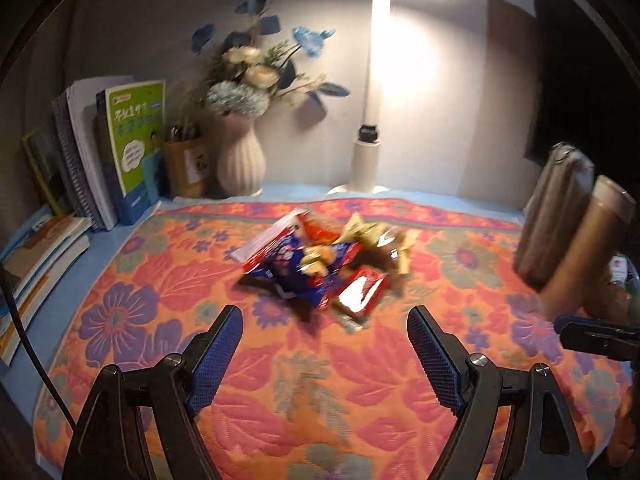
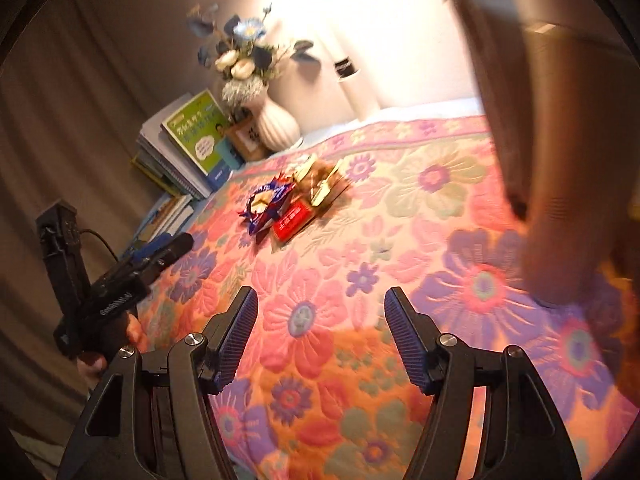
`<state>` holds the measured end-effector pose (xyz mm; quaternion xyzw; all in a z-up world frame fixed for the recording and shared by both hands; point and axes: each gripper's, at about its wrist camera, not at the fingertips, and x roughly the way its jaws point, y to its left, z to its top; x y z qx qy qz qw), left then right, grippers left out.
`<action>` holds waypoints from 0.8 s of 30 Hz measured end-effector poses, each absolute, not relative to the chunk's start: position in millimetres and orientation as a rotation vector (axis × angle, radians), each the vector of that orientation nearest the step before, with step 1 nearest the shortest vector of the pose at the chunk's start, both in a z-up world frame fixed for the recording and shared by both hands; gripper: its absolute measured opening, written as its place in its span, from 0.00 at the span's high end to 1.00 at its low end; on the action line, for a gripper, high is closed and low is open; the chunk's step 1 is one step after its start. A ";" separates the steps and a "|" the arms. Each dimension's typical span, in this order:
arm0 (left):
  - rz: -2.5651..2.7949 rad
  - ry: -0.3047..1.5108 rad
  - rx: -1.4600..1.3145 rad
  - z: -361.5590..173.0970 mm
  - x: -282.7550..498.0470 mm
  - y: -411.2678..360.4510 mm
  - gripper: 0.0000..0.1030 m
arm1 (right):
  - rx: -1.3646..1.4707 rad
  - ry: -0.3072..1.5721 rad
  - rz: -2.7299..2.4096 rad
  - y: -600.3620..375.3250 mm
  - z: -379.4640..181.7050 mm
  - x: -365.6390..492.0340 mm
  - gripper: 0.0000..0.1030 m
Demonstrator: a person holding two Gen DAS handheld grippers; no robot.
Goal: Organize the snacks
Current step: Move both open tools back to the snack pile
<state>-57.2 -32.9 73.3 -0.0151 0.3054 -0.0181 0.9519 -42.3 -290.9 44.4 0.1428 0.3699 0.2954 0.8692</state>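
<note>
A small heap of snacks lies mid-table on the flowered cloth: a blue packet (image 1: pixel 298 276), a red packet (image 1: pixel 360 292), a red-white packet (image 1: pixel 280 236) and gold-wrapped ones (image 1: pixel 380 240). The heap also shows in the right wrist view, with the blue packet (image 2: pixel 266 204) and the red packet (image 2: pixel 294 220). My left gripper (image 1: pixel 324 332) is open and empty, just short of the heap. My right gripper (image 2: pixel 320 312) is open and empty, further back from it. The left gripper shows at the left of the right wrist view (image 2: pixel 156 252). The right gripper's finger (image 1: pixel 596 332) shows at the right edge of the left wrist view.
Books (image 1: pixel 132 148) stand at the back left. A pen holder (image 1: pixel 186 168), a white vase of flowers (image 1: pixel 240 160) and a lit lamp (image 1: pixel 372 120) are at the back. Brown cylindrical containers (image 1: pixel 568 232) stand at the right, large in the right wrist view (image 2: pixel 560 160).
</note>
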 end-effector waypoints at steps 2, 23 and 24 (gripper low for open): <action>-0.017 0.651 -0.048 53.6 -48.0 -17.7 0.20 | 0.267 0.784 0.595 -275.1 37.4 -30.6 0.37; 0.027 0.772 -0.270 66.2 -16.8 10.9 0.20 | 0.145 0.935 0.582 -236.0 38.5 7.7 0.36; 0.025 0.781 -0.301 71.0 -11.6 14.1 0.20 | 0.128 0.927 0.592 -232.5 48.3 8.9 0.36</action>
